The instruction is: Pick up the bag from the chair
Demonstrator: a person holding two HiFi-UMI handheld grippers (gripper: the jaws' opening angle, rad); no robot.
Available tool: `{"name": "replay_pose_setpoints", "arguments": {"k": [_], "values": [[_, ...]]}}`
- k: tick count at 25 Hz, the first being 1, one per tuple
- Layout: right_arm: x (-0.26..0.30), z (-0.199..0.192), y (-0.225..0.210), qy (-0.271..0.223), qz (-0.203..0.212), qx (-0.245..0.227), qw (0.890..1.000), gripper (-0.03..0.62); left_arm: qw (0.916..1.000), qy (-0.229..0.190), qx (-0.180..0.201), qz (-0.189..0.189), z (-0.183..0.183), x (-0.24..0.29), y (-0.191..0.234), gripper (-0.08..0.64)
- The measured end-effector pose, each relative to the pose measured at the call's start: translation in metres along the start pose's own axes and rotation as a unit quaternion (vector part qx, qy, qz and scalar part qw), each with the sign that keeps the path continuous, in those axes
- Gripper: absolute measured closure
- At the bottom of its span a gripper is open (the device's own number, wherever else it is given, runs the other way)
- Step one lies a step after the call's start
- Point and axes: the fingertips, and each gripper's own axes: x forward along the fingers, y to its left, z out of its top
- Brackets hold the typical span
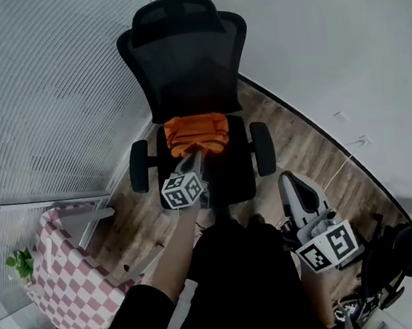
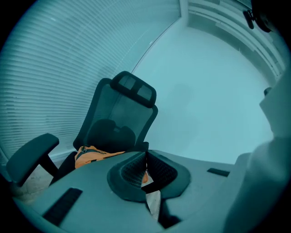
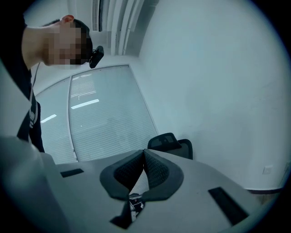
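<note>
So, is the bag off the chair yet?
Not yet: the bag lies on the chair seat. The left gripper is shut at its front edge; whether it grips, cannot tell.

No words, numbers or brand names could be read in any of the views. The only markings were black-and-white square code patterns, which stood on the cube (image 1: 182,191) of the left gripper (image 1: 192,158) and on the cube (image 1: 328,248) of the right gripper (image 1: 292,181). Those patterns carried no legible characters.

Head camera overhead; chair (image 1: 178,66) in all views
</note>
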Motion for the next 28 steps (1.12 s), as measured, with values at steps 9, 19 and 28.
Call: {"name": "replay_pose_setpoints", "arguments": {"k": [9, 19, 28], "values": [[-0.032, 0.017, 0.004, -0.012, 0.041, -0.009, 0.999, 0.572, 0.9977, -0.067, 0.012, 0.004, 0.043, -0.038, -0.027, 0.526], [-0.09, 0.03, -0.006, -0.003, 0.098, 0.005, 0.995, 0.572, 0.9932, -0.095, 0.038, 0.055, 0.042, -0.117, -0.081, 0.526], [-0.127, 0.002, -0.028, 0.038, 0.147, 0.049, 0.987, 0.572, 0.9894, -0.118, 0.0, 0.084, -0.009, -0.196, -0.141, 0.528]]}}
